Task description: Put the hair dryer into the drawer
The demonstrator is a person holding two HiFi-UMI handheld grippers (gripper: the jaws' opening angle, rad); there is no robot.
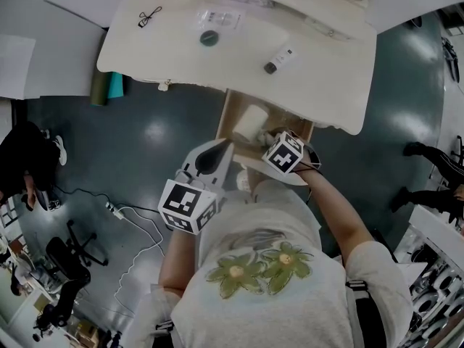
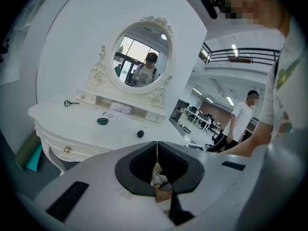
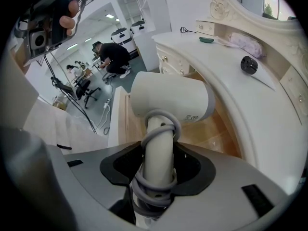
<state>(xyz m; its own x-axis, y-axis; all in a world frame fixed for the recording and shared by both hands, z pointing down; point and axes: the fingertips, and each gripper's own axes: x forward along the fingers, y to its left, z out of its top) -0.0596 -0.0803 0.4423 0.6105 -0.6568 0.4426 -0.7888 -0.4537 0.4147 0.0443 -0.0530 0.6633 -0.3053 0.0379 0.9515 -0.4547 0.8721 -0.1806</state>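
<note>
The white hair dryer [image 3: 171, 98] has its grey cord wound round the handle, and my right gripper [image 3: 158, 150] is shut on that handle. In the right gripper view the dryer's head hangs over the open wooden drawer [image 3: 214, 129] of the white vanity table [image 3: 226, 66]. The head view shows the hair dryer [image 1: 250, 122] inside the drawer [image 1: 230, 114] opening, with my right gripper [image 1: 267, 139] just behind it. To its left my left gripper [image 1: 216, 151] hangs beside the drawer. In its own view the left gripper [image 2: 157, 146] is shut, the jaw tips meeting with nothing between them.
On the vanity top [image 1: 319, 85] lie a dark green dish [image 1: 209, 38], a small black-capped bottle [image 1: 279, 60] and a black clip [image 1: 149, 16]. An oval mirror [image 2: 143, 54] stands at the back. A power strip with cable [image 1: 116, 210] and an office chair [image 1: 69, 256] are on the floor at left.
</note>
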